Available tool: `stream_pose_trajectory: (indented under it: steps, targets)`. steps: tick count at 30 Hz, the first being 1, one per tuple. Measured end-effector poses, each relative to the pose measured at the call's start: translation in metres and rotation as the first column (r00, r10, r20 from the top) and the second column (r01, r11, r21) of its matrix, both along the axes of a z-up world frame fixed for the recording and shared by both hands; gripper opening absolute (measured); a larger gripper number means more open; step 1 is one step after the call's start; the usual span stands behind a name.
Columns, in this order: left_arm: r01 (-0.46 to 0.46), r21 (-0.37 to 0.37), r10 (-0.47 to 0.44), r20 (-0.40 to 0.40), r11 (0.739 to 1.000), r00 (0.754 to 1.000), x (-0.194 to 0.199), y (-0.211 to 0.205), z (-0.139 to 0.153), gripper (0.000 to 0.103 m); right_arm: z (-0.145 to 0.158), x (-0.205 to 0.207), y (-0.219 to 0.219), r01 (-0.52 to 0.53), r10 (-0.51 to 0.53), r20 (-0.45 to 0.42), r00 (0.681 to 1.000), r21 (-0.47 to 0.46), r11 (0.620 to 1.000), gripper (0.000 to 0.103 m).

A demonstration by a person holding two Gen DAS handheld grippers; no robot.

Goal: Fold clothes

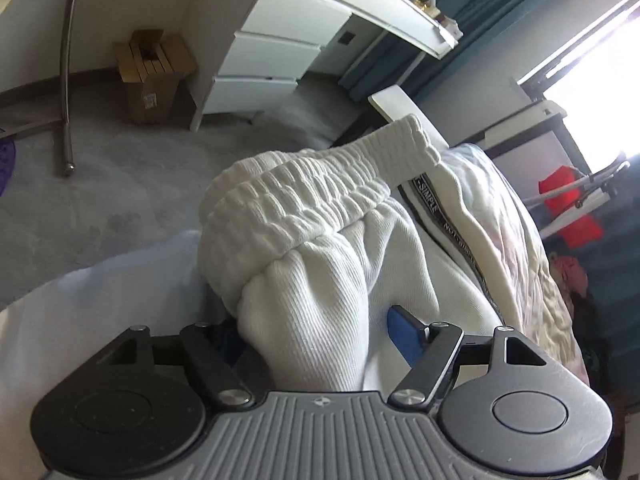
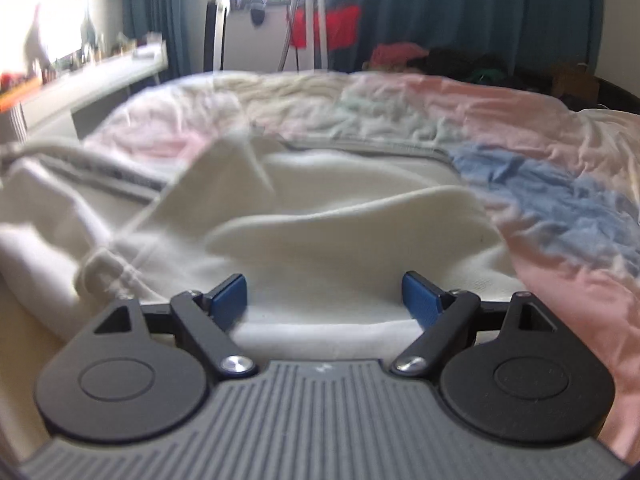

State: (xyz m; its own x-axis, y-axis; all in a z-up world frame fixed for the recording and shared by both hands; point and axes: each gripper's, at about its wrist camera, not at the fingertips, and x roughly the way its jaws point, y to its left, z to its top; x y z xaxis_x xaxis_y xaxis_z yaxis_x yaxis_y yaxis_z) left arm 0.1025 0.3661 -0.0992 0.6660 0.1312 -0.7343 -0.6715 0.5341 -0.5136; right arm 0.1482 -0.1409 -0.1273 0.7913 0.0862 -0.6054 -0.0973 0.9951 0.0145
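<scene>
A white knit garment with a ribbed elastic waistband (image 1: 312, 196) and a lettered side stripe (image 1: 440, 216) lies bunched on the bed. My left gripper (image 1: 316, 328) straddles a thick fold of it just below the waistband. The fabric laps over the left pad, while the blue face of the right pad (image 1: 404, 332) still shows bare. In the blurred right wrist view, the same white garment (image 2: 320, 208) spreads across a pastel bedcover (image 2: 560, 208). My right gripper (image 2: 324, 286) hovers open just over the cloth, with nothing pinched between its pads.
Beyond the bed are a grey carpet (image 1: 120, 184), a white drawer unit (image 1: 272, 52), a cardboard box (image 1: 152, 76) and a curved metal pole (image 1: 66, 80). A cluttered desk (image 1: 400, 0), teal curtains (image 2: 480, 8) and a red cloth on a rack (image 2: 332, 28) stand by the bright window.
</scene>
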Motion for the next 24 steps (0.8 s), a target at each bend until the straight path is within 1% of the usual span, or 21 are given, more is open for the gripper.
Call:
stream_pose_trajectory:
  steps: [2,5,7,8,9,10,11,12,16,17,21,24]
  targets:
    - [-0.012,0.017,0.011,0.000,1.000,1.000,0.004,-0.002,0.002,0.069,-0.002,0.000,0.000,-0.002,0.002,-0.004,1.000,0.003,1.000,0.087]
    - [0.004,0.087,-0.002,-0.030,0.996,1.000,0.011,-0.004,0.011,0.053,-0.002,0.000,0.000,-0.004,0.004,-0.005,1.000,0.005,1.000,0.087]
    - [0.004,0.136,-0.001,-0.021,0.991,1.000,0.015,-0.006,0.020,0.039,-0.002,0.000,-0.001,-0.006,0.006,-0.006,1.000,0.004,1.000,0.086]
    - [0.014,0.157,-0.012,-0.015,0.987,1.000,0.018,-0.011,0.026,0.035,-0.002,0.000,-0.001,-0.007,0.007,-0.006,1.000,0.004,1.000,0.086]
    - [0.023,0.179,-0.022,-0.010,0.984,1.000,0.021,-0.016,0.033,0.020,-0.001,-0.001,-0.001,-0.007,0.007,-0.005,1.000,0.004,1.000,0.086]
    - [0.031,0.200,-0.031,-0.004,0.979,1.000,0.024,-0.022,0.039,0.016,0.001,-0.002,-0.001,-0.005,0.005,-0.004,1.000,0.005,1.000,0.086]
    - [0.026,0.222,-0.030,0.014,0.975,0.999,0.022,-0.030,0.048,0.016,0.004,-0.006,-0.002,0.004,-0.004,0.007,1.000,-0.005,1.000,0.086]
    - [0.034,0.261,-0.046,0.039,0.965,0.998,0.023,-0.042,0.058,0.015,0.007,-0.009,-0.003,0.012,-0.012,0.018,1.000,-0.014,1.000,0.086]
    - [0.062,0.391,-0.111,0.104,0.918,0.988,0.026,-0.101,0.104,0.012,0.029,-0.034,-0.009,0.069,-0.059,0.136,0.989,-0.067,0.995,0.086]
    - [0.067,0.420,-0.128,0.119,0.905,0.985,0.027,-0.116,0.116,0.012,0.035,-0.038,-0.014,0.081,-0.075,0.152,0.986,-0.039,0.996,0.086]
    - [0.086,0.482,-0.201,0.191,0.872,0.961,0.033,-0.180,0.158,0.011,0.054,-0.051,-0.041,0.136,-0.150,0.192,0.970,0.087,0.987,0.086]
    - [0.118,0.499,-0.263,0.232,0.859,0.936,0.043,-0.233,0.185,0.011,0.064,-0.060,-0.067,0.189,-0.229,0.208,0.951,0.194,0.963,0.086]
